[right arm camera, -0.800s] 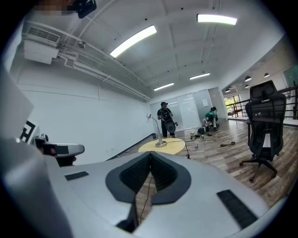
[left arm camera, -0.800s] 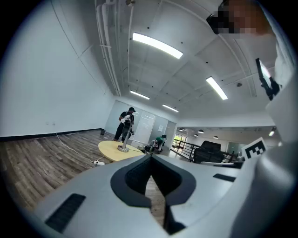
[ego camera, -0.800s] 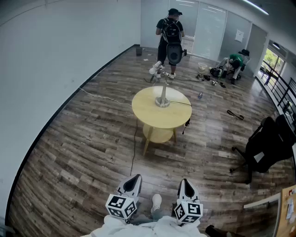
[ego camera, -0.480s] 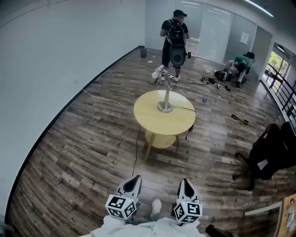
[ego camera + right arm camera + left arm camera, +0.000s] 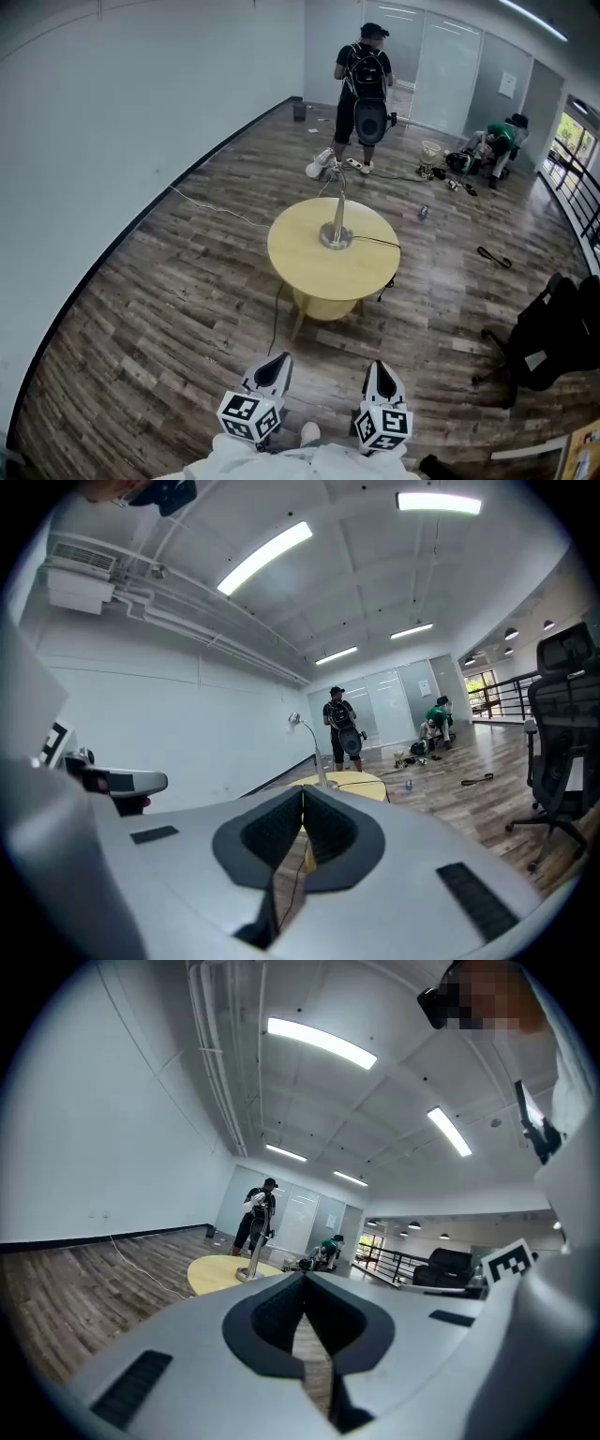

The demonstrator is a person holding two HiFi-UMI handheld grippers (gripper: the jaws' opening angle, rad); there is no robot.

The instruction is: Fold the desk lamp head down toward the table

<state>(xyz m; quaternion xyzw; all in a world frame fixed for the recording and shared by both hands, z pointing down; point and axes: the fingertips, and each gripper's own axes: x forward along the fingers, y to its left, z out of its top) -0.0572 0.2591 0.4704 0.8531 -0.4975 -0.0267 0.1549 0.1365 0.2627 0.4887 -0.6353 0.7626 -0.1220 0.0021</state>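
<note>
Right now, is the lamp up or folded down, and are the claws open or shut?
desk lamp: standing upright on the table, head raised, not folded
left claw: shut, holding nothing
right claw: shut, holding nothing
round table: upright, far from both claws

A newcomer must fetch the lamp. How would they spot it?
Find the round pale-yellow wooden table on the wood-plank floor. On it stands a slim silver desk lamp with a round base and white head, the only thing there besides its black cord.
</note>
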